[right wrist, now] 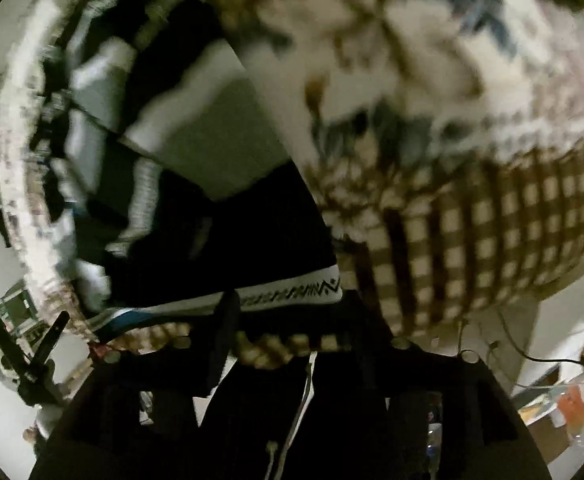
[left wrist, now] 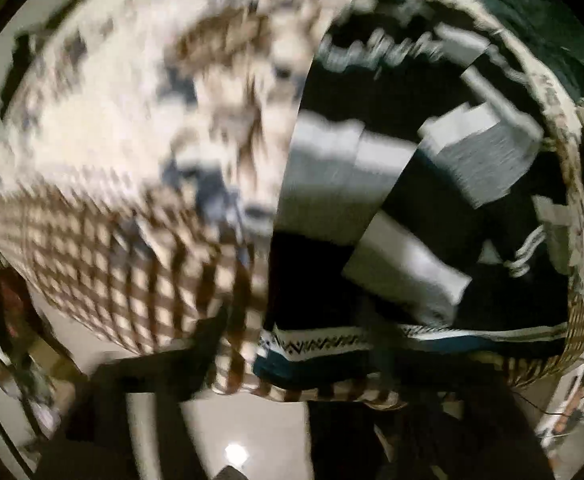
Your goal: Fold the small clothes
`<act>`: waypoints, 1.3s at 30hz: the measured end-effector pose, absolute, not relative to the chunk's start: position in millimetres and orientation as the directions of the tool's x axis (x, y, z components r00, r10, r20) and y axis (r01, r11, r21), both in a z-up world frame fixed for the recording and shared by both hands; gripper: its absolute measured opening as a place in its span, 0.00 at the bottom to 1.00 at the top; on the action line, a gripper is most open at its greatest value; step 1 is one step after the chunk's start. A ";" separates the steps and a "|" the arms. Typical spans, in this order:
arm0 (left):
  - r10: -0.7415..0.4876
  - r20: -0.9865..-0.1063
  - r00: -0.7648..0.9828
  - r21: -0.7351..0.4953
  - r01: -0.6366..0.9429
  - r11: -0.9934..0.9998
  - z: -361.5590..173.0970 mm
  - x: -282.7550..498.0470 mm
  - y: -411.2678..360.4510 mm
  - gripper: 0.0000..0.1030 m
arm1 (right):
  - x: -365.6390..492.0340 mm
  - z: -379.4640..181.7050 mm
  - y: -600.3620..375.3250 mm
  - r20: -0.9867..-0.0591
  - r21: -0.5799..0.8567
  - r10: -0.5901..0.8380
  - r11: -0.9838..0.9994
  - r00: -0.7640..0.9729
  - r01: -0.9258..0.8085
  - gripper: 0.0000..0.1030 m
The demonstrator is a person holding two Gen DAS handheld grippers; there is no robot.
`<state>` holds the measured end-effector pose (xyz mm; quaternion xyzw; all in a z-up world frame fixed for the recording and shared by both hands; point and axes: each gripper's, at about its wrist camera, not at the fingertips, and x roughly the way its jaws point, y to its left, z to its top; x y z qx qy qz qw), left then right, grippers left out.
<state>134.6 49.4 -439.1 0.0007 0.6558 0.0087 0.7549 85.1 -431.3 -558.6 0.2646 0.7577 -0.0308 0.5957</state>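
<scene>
Nearest, both grippers are dark blurs, so I cannot tell how their jaws stand. Beyond them a black garment [left wrist: 420,200] with a white patterned band lies on a checked cloth [left wrist: 104,184]. A fold looks under way; next comes regripping an edge.

The left wrist view was aimed steeply down, close above the dark patterned garment [left wrist: 372,184], with the cream checked cloth [left wrist: 104,168] to its left. The right wrist view was tilted down just as near, the cloth [right wrist: 484,232] seen right of the garment [right wrist: 228,232]. Both were shared; both views were blurred.
</scene>
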 end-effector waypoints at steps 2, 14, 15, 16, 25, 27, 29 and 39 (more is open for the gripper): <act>-0.015 -0.980 0.200 -0.013 0.009 1.000 -408.7 141.7 32.8 0.84 | 93.1 -522.0 -447.7 -0.920 0.294 0.376 0.850 -0.113 0.438 0.68; -0.146 -0.966 0.214 -0.106 0.188 0.976 -397.3 160.0 -154.6 0.85 | 201.0 -448.1 -538.1 -0.899 0.399 0.435 0.861 -0.053 0.316 0.81; -0.164 -0.971 0.175 -0.130 0.190 0.973 -411.8 151.1 -184.1 0.85 | 210.6 -449.6 -547.3 -0.897 0.403 0.438 0.863 -0.056 0.305 0.81; -0.174 -0.974 0.147 -0.145 0.187 0.972 -422.5 144.5 -204.1 0.85 | 219.4 -453.3 -555.7 -0.895 0.409 0.443 0.864 -0.059 0.293 0.81; -0.111 -0.988 -0.110 -0.130 0.183 0.975 -565.7 103.8 -347.9 0.65 | 304.0 -528.0 -606.2 -0.878 0.443 0.473 0.861 -0.073 0.251 0.81; -0.045 -0.998 -0.045 -0.054 0.208 0.977 -575.7 101.4 -351.9 0.35 | 330.3 -548.5 -598.2 -0.855 0.488 0.514 0.840 -0.062 0.236 0.81; -0.021 -0.999 0.029 -0.014 0.201 0.979 -571.5 101.4 -345.4 0.06 | 359.3 -563.7 -584.3 -0.837 0.526 0.545 0.824 -0.042 0.212 0.81; -0.069 -0.991 0.117 -0.057 0.108 0.993 -521.2 98.0 -311.4 0.05 | 533.3 -639.2 -470.0 -0.698 0.703 0.716 0.683 0.006 0.196 0.81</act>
